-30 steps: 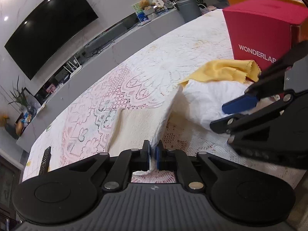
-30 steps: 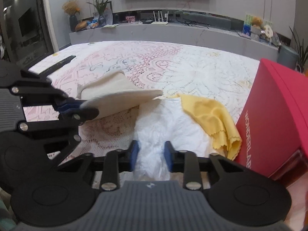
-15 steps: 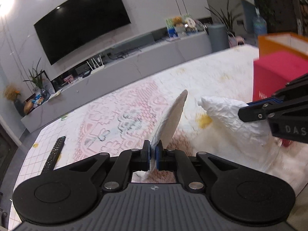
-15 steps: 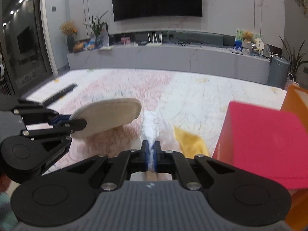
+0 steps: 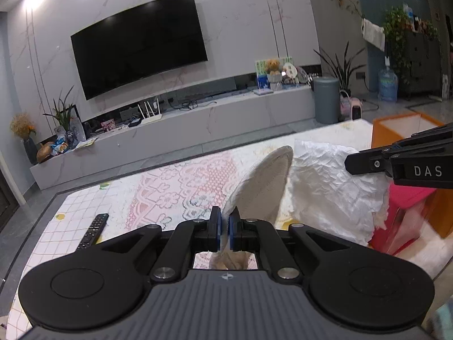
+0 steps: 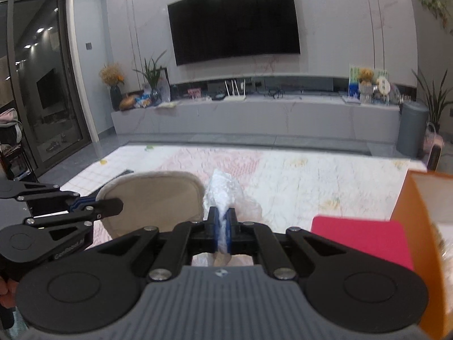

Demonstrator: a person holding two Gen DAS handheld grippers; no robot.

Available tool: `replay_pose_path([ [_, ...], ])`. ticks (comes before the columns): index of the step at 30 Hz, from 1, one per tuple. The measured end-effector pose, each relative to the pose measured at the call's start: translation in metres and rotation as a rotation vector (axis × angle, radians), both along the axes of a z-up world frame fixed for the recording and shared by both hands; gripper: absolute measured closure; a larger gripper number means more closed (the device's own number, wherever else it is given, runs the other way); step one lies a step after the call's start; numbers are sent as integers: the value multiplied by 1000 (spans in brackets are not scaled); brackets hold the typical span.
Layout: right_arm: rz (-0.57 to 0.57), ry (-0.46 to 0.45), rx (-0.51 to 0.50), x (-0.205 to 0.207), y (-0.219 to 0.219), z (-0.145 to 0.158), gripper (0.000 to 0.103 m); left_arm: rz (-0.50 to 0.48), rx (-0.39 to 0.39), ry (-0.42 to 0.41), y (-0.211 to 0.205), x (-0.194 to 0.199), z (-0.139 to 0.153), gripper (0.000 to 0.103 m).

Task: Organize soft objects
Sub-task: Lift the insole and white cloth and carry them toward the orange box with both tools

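Note:
My left gripper point(image 5: 223, 228) is shut on a beige cloth pad point(image 5: 263, 181), held up above the table; the pad also shows in the right wrist view point(image 6: 153, 198). My right gripper point(image 6: 222, 232) is shut on a crumpled white cloth point(image 6: 223, 195), which hangs lifted to the right of the pad in the left wrist view point(image 5: 334, 192). The left gripper appears at the left of the right wrist view point(image 6: 82, 206). A red box point(image 6: 359, 238) and an orange box point(image 5: 405, 127) stand at the right. The yellow cloth is hidden.
The table point(image 5: 175, 189) carries a lace cover with pink patterns. A black remote point(image 5: 92, 231) lies near its left edge. Beyond the table are a grey TV console point(image 6: 254, 116), a wall TV point(image 6: 235, 21) and a grey bin point(image 5: 327, 99).
Both grippers rose from the table, lifting the beige pad and the white cloth. The right gripper closed on the white cloth. The yellow cloth dropped out of sight.

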State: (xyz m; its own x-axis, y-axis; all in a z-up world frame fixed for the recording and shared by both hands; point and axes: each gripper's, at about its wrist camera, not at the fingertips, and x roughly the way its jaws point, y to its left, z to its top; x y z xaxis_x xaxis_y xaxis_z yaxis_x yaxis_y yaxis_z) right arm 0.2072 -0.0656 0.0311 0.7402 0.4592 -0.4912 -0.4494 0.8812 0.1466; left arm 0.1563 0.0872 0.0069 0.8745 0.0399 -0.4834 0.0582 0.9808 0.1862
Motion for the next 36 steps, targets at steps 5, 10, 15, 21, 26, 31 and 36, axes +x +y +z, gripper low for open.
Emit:
replay_pose_path([
  [5, 4, -50, -5, -16, -6, 22, 101, 3, 2, -43, -2, -10, 15, 98],
  [10, -7, -86, -4, -35, -20, 37, 101, -14, 0, -70, -12, -17, 25, 98],
  [15, -49, -119, 6, -54, -43, 50, 101, -49, -1, -102, -28, -25, 36, 98],
  [21, -111, -144, 11, -72, -79, 59, 101, -125, 16, -135, -61, -26, 47, 98],
  [26, -171, -168, 17, -81, -115, 67, 101, -200, 36, -154, -99, -23, 53, 98],
  [31, -224, -180, 8, -84, -155, 70, 101, -280, 36, -159, -137, -14, 57, 98],
  [36, -274, -187, -2, -83, -192, 73, 101, -348, 68, -179, -172, -3, 63, 98],
])
